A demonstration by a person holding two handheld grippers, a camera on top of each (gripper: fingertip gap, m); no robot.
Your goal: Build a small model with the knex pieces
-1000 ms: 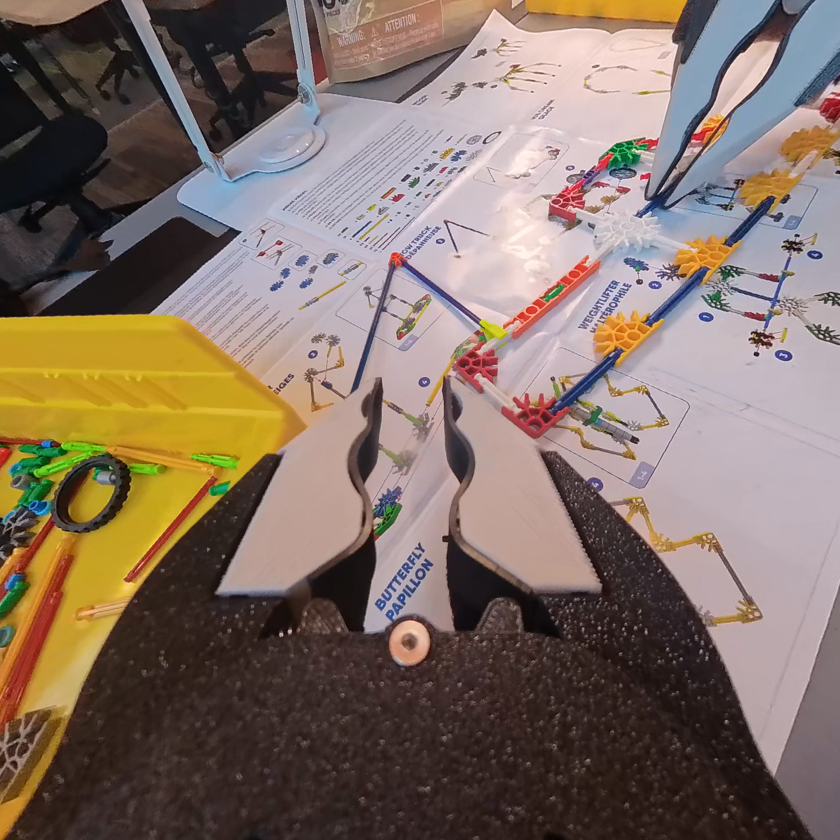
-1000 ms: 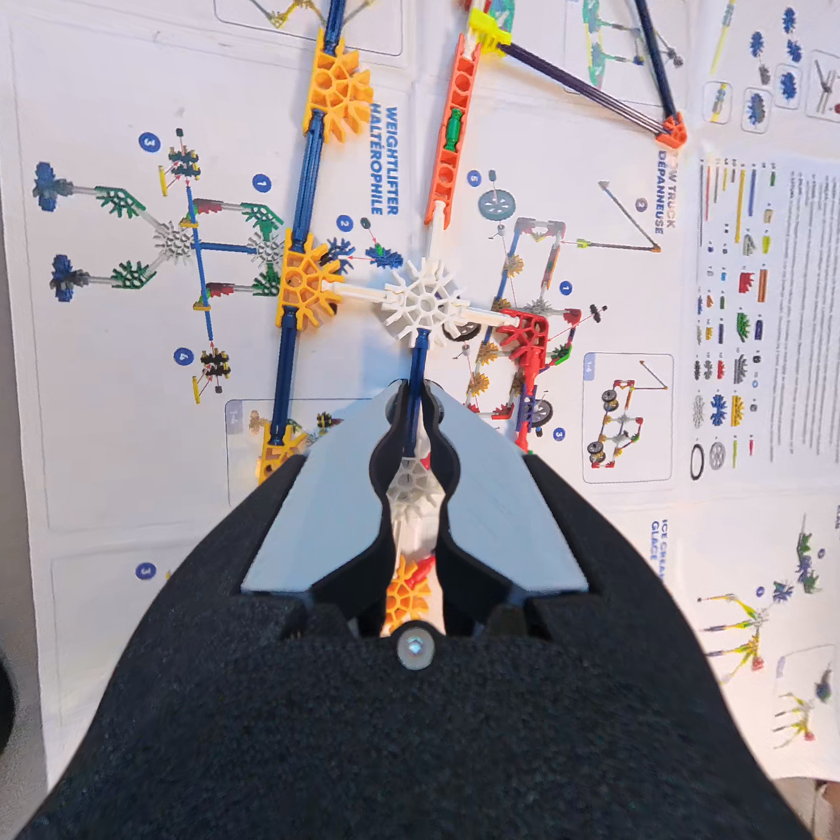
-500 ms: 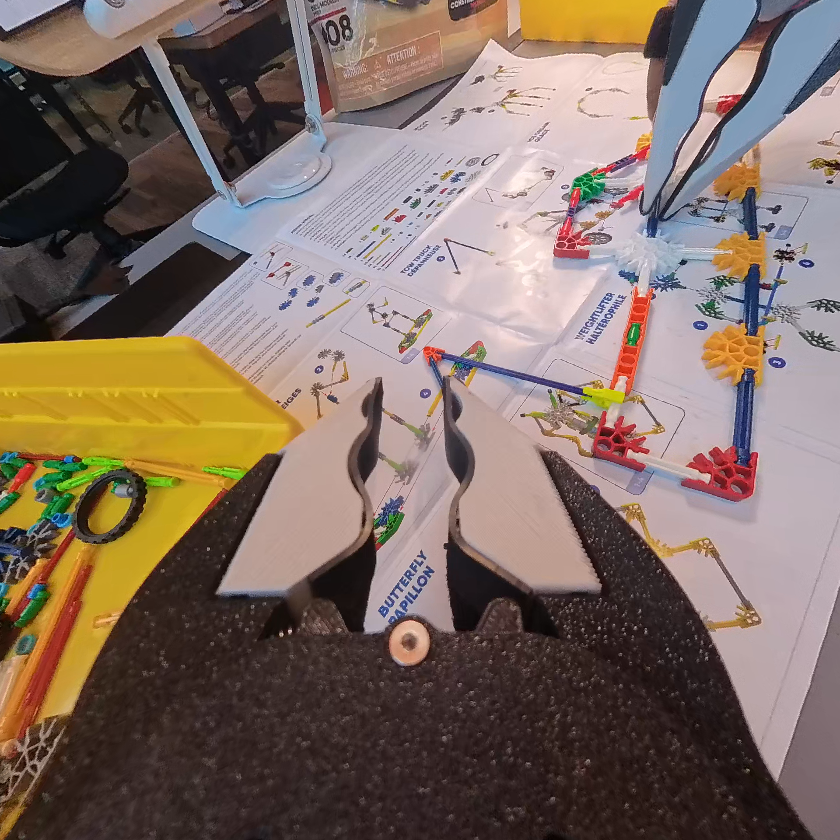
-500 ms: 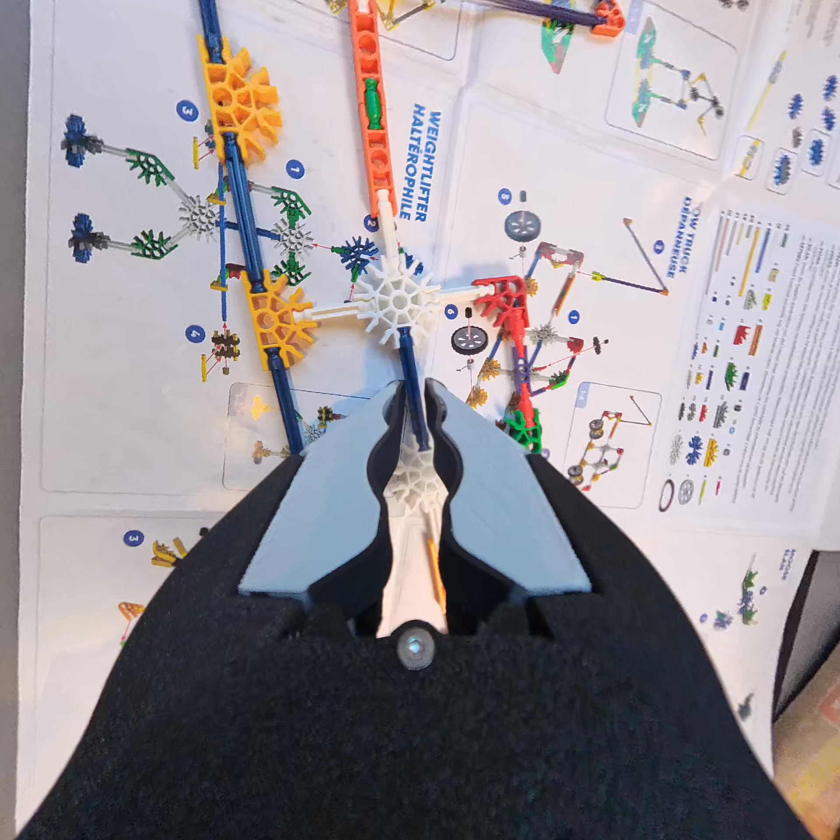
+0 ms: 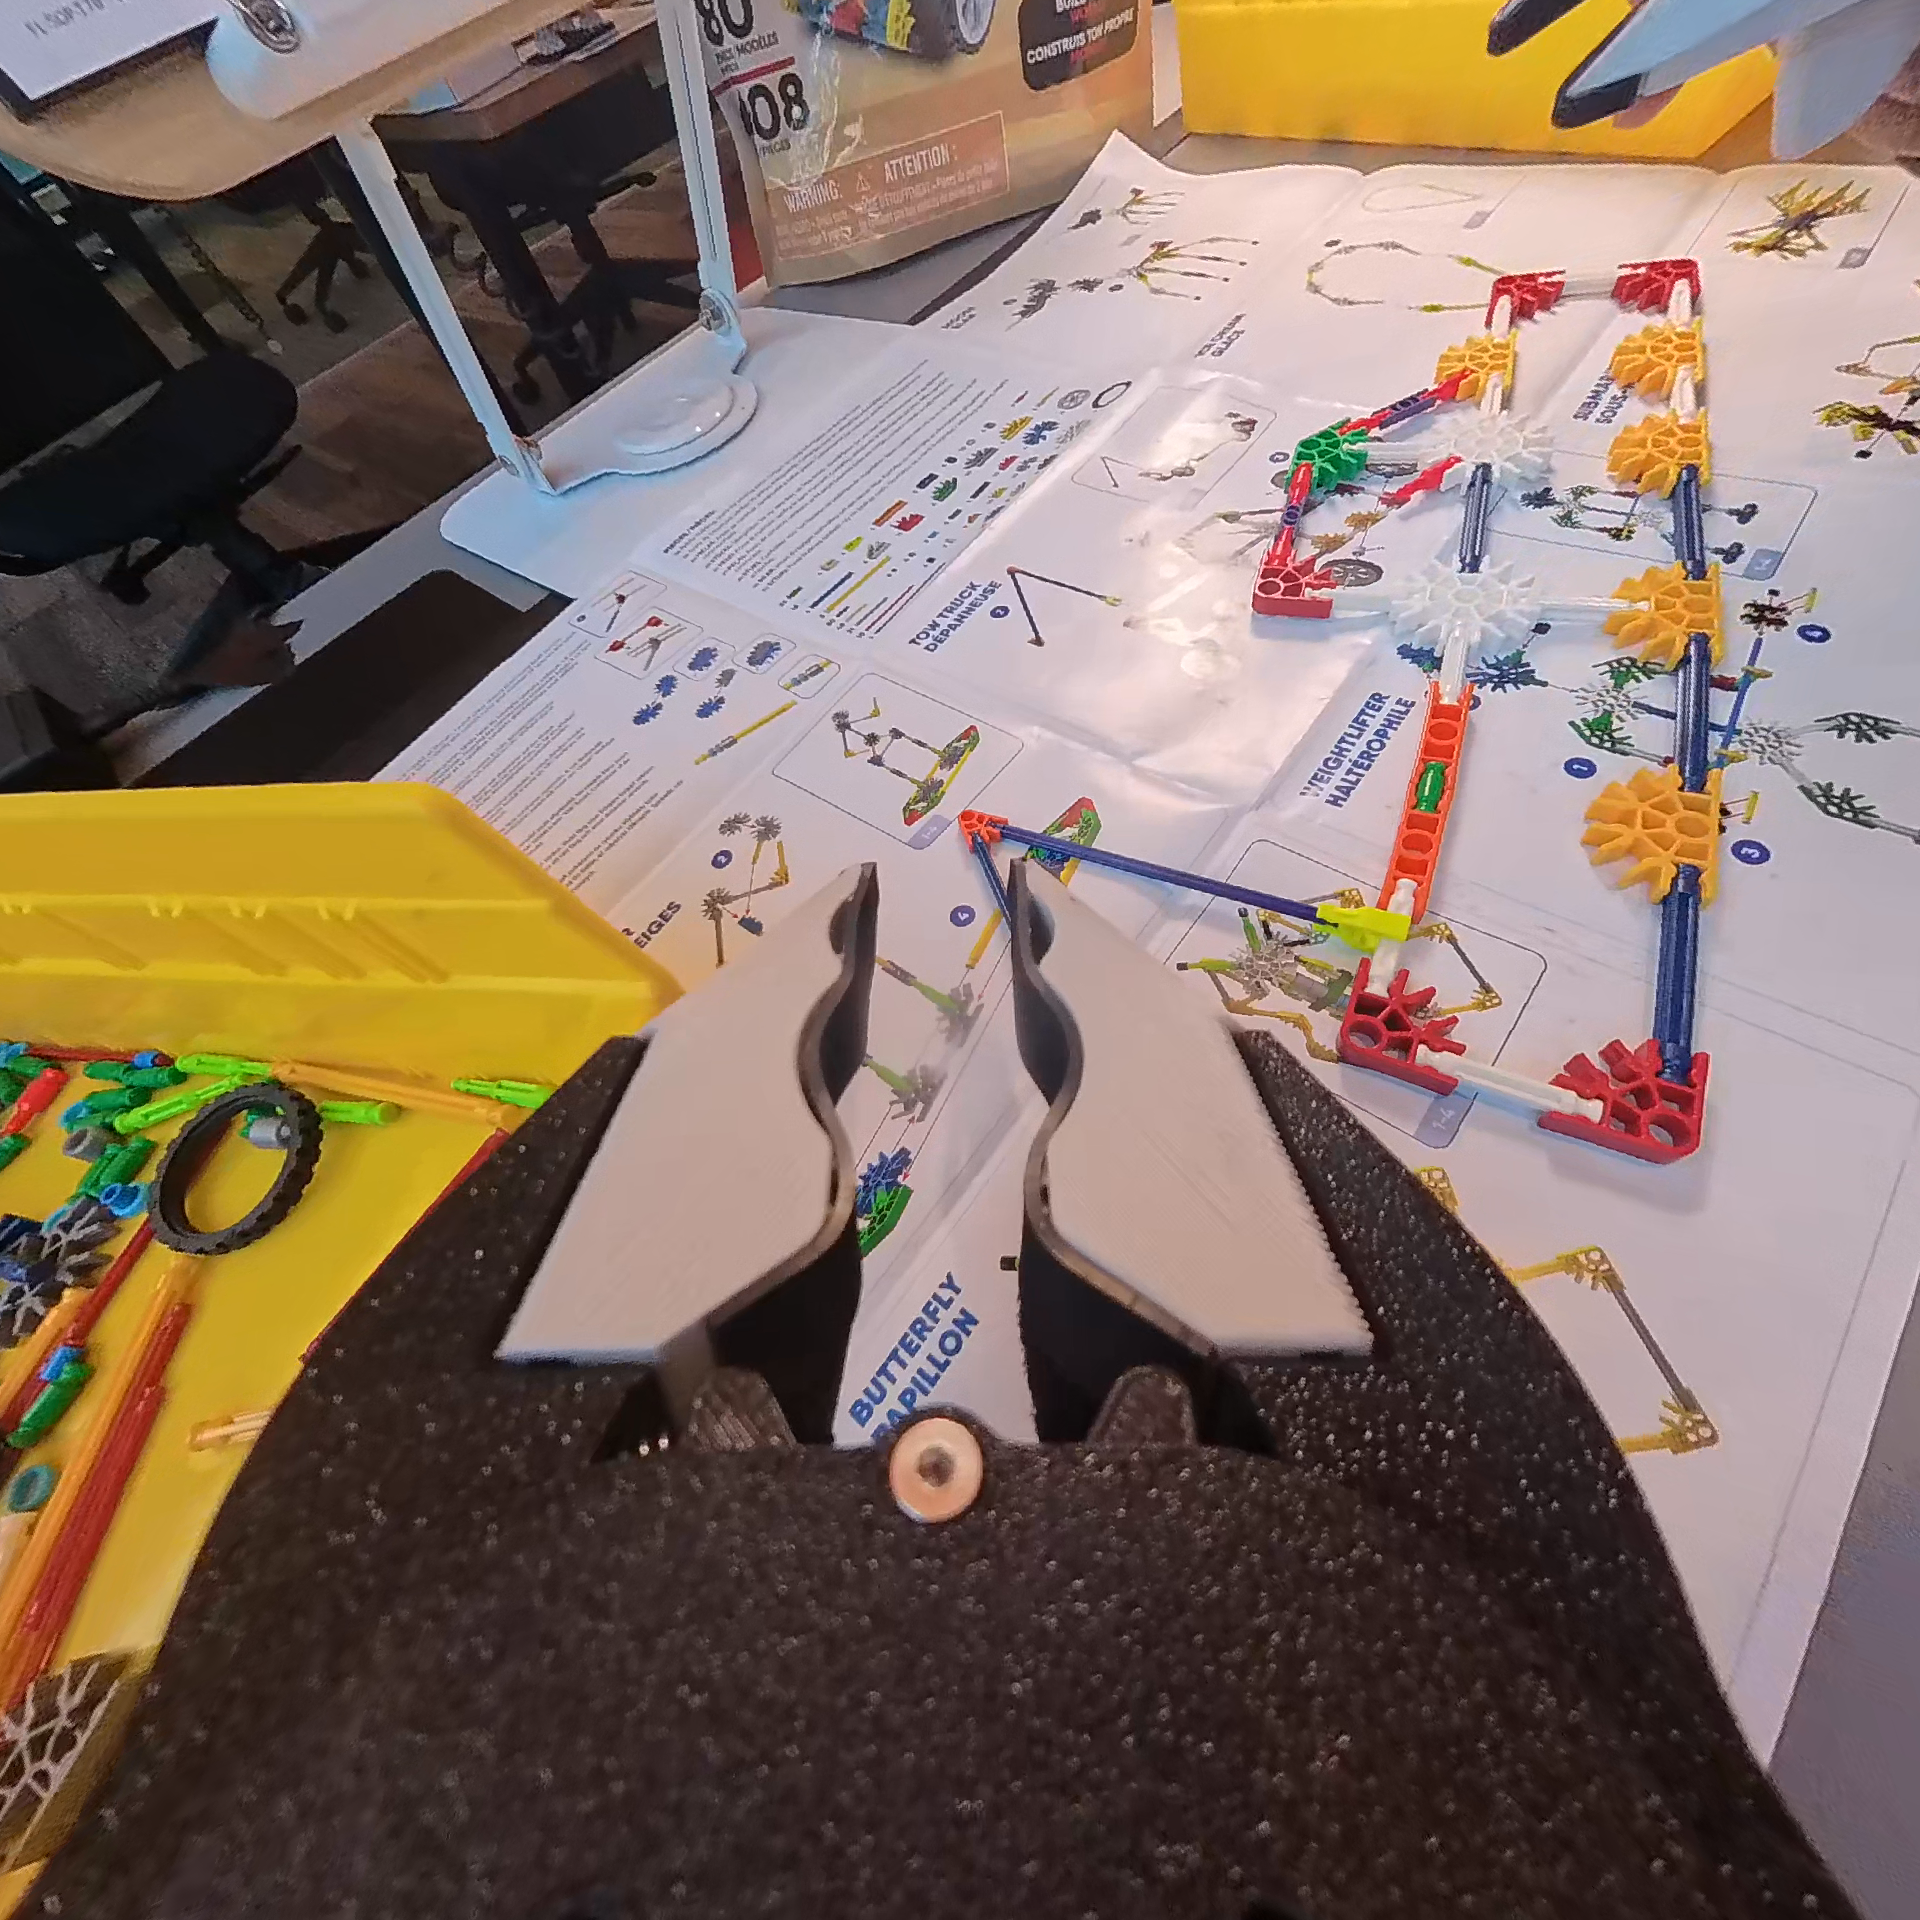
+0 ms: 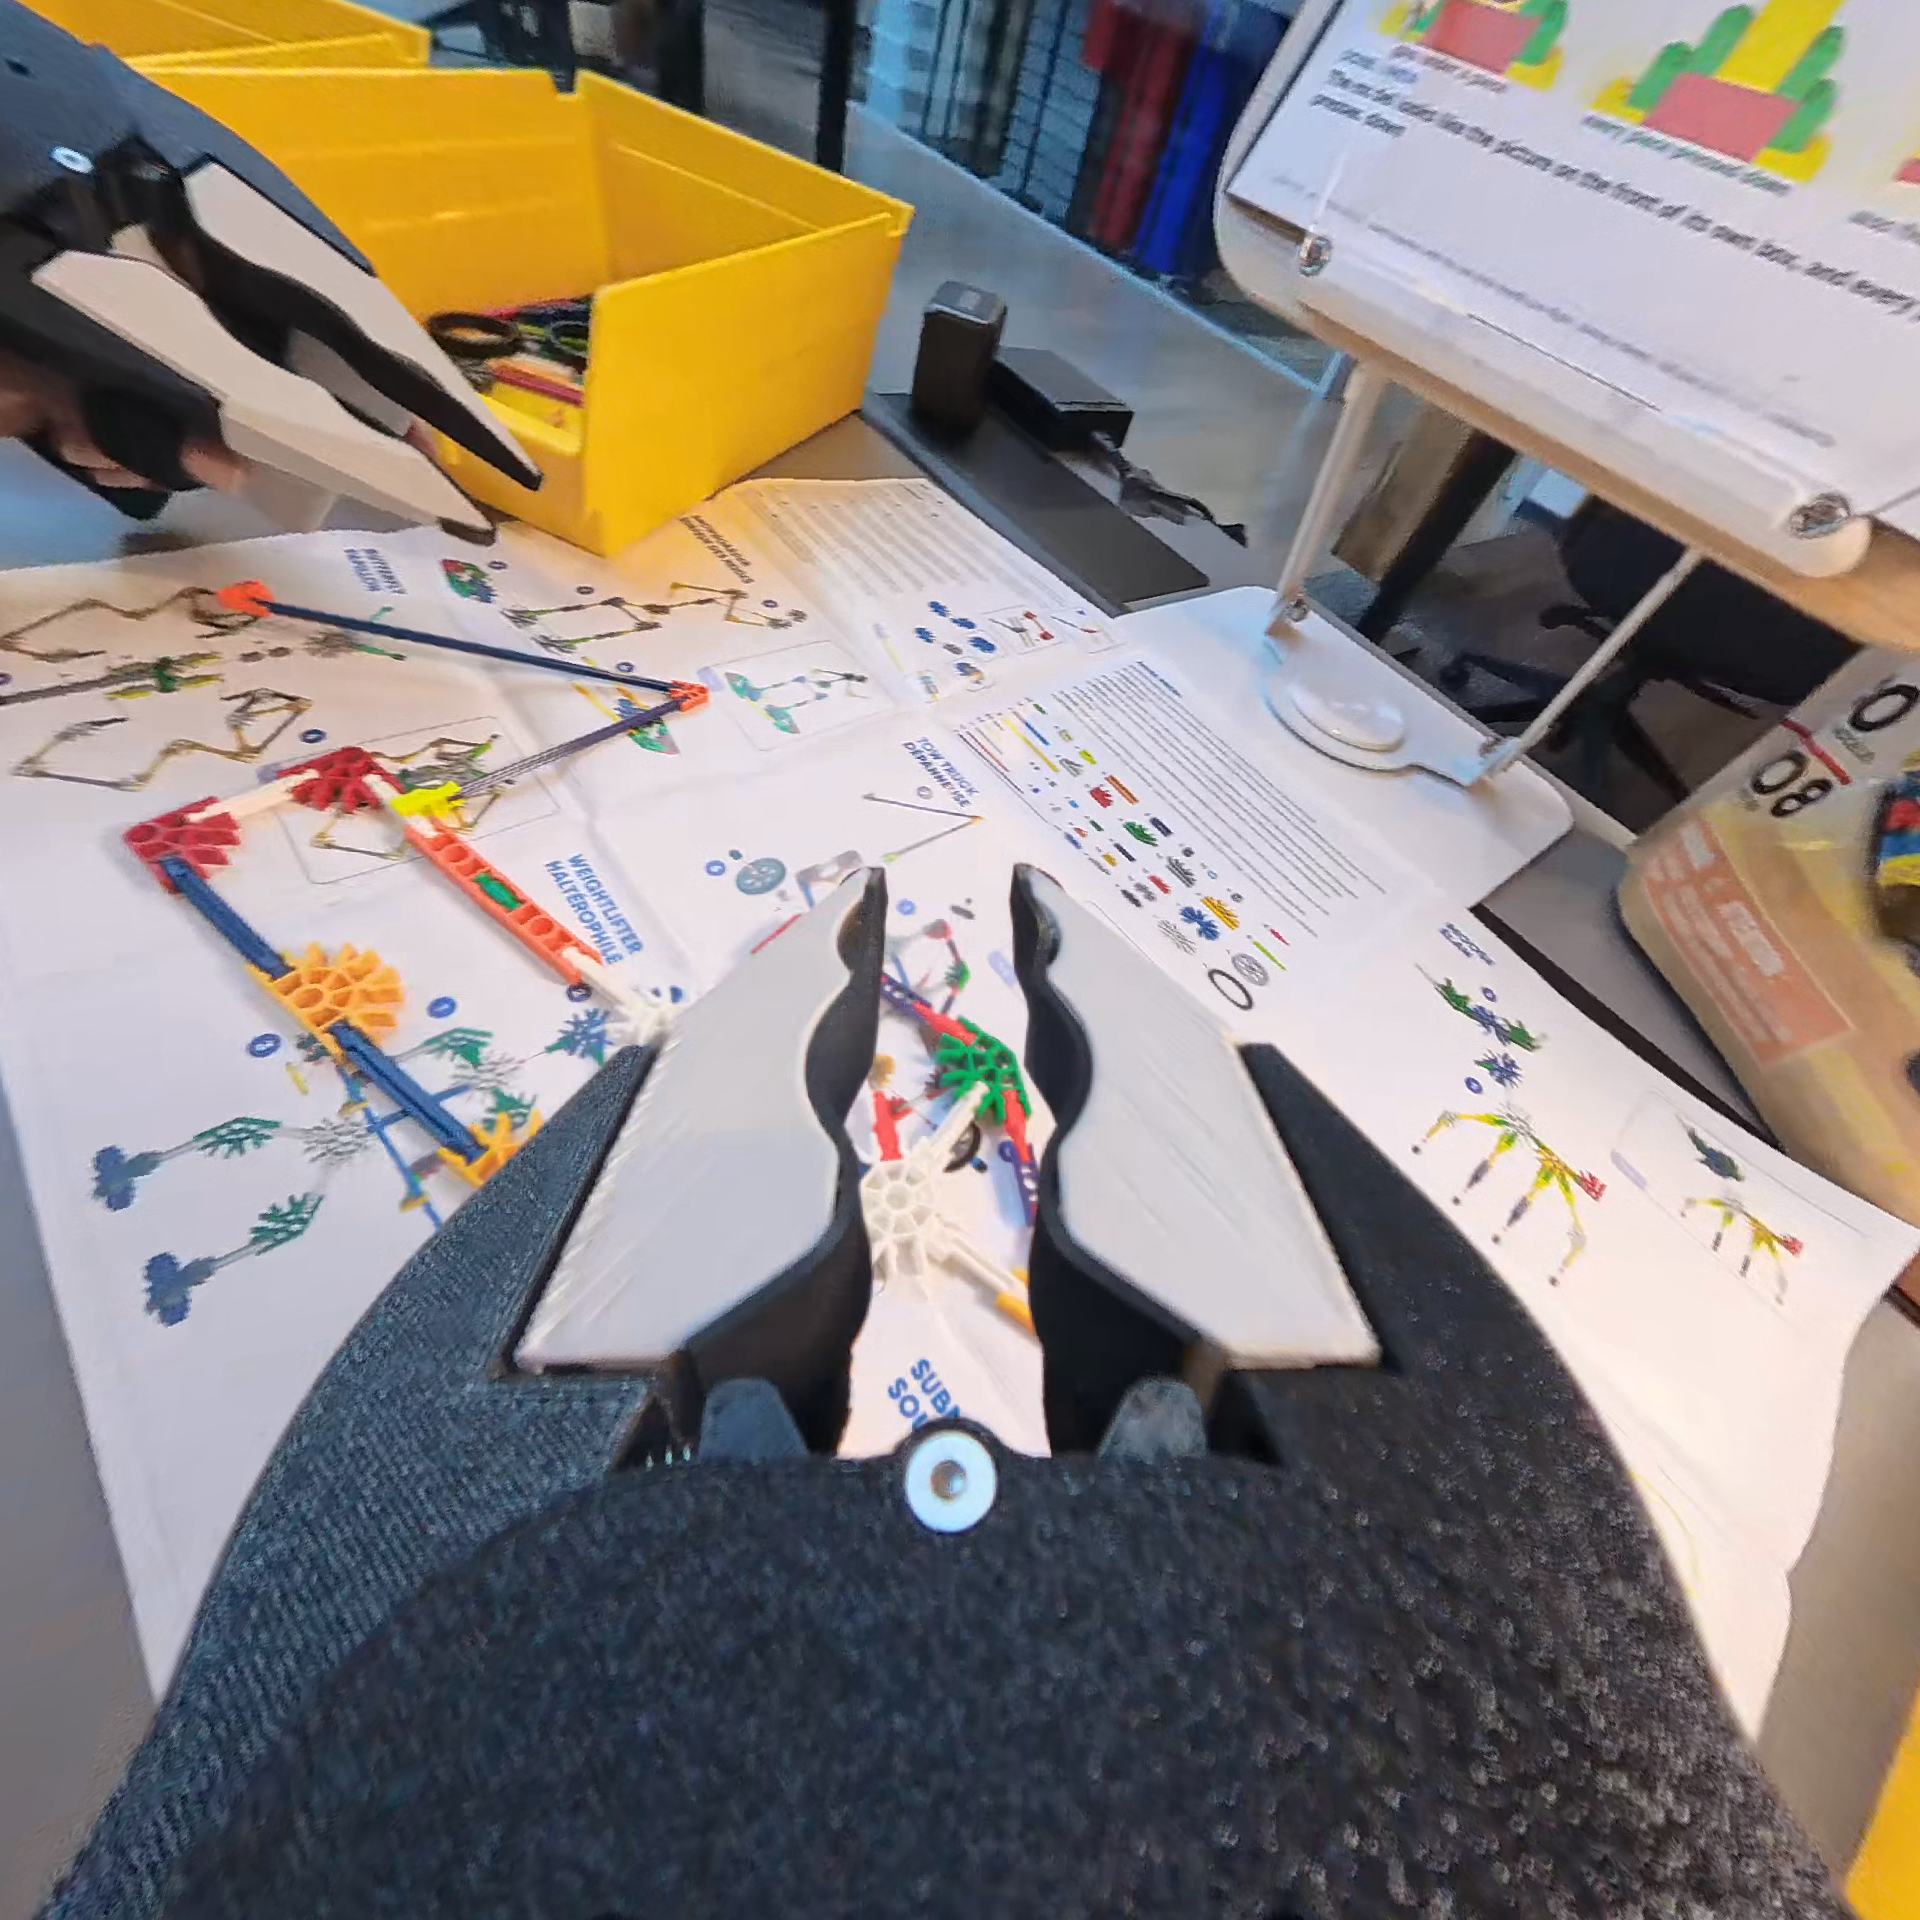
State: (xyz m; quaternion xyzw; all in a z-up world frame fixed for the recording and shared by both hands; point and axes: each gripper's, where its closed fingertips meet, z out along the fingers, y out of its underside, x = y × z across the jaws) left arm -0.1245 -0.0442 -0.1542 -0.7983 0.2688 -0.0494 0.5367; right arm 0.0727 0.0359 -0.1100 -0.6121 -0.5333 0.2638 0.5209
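A flat rod-and-connector model (image 5: 1465,603) of white, yellow, red and orange pieces lies on a printed instruction sheet (image 5: 1143,675). My left gripper (image 5: 940,894) is open and empty. It hovers over the sheet beside a yellow parts bin (image 5: 312,904), close to a thin blue rod (image 5: 1143,868). My right gripper (image 6: 945,894) is open and empty above the model. A white snowflake connector (image 6: 909,1200) and a green connector (image 6: 977,1065) show below its jaws. Its fingers (image 5: 1662,52) show raised at the top right of the left wrist view. The left gripper (image 6: 504,509) shows far left in the right wrist view.
The bin holds loose rods and a black tyre ring (image 5: 234,1169). A white lamp stand base (image 6: 1340,717) and a cardboard toy box (image 6: 1766,966) stand at the sheet's edge. A second yellow bin (image 5: 1403,83) is behind. A black adapter (image 6: 961,353) lies on the table. My left tips are about 25 cm from the green connector (image 6: 977,1065), my right tips only 10 cm. Seen from the left wrist view (image 5: 1324,457) as well.
My right gripper has let go of the blue rod, opened, and lifted up and back. The model, turned during the earlier frames, now lies free on the sheet. The left gripper has barely moved.
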